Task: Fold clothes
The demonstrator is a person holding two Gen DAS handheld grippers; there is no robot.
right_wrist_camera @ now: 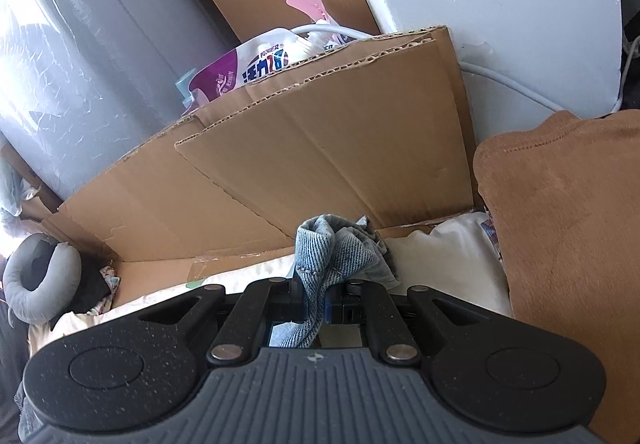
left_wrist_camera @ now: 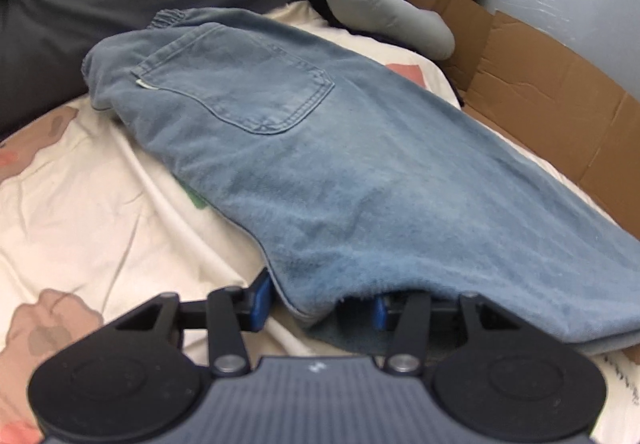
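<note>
The jeans (left_wrist_camera: 320,148) lie on the printed bedsheet (left_wrist_camera: 80,204), their long axis running from the waistband and back pocket at upper left of the left wrist view down to lower right, where the near edge drapes over the left gripper (left_wrist_camera: 320,304). Its blue pads sit partly apart with denim between them; whether they press I cannot tell. The right gripper (right_wrist_camera: 316,304) is clamped tight on a bunched denim end. The cloth is soft, faded and thick. Stiff cardboard (left_wrist_camera: 540,92) flanks the bed.
</note>
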